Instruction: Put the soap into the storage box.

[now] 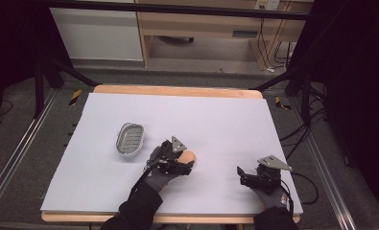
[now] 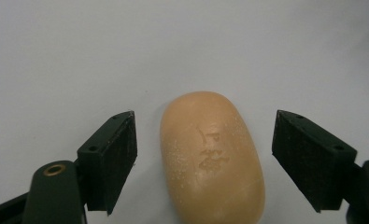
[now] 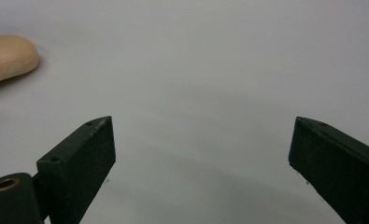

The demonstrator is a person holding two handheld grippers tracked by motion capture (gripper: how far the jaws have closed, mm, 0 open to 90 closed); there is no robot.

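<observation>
A tan oval bar of soap [image 2: 212, 158] lies flat on the white table sheet, with faint marks pressed into its top. My left gripper [image 2: 205, 161] is open around it, one jaw on each side and a gap to the soap on both. From the high view the left gripper [image 1: 186, 162] sits just left of the soap [image 1: 191, 155], near the table's middle front. A grey oval soap dish [image 1: 130, 140] with a ribbed floor rests to the left of them. My right gripper [image 3: 201, 163] is open over bare sheet; the soap [image 3: 9, 56] lies at its far left.
The white sheet [image 1: 216, 120] covers a wooden table. My right gripper [image 1: 244, 176] hovers near the front right edge. Beyond the table stand dark frame legs, floor rails, cables and a wooden cabinet [image 1: 201, 28].
</observation>
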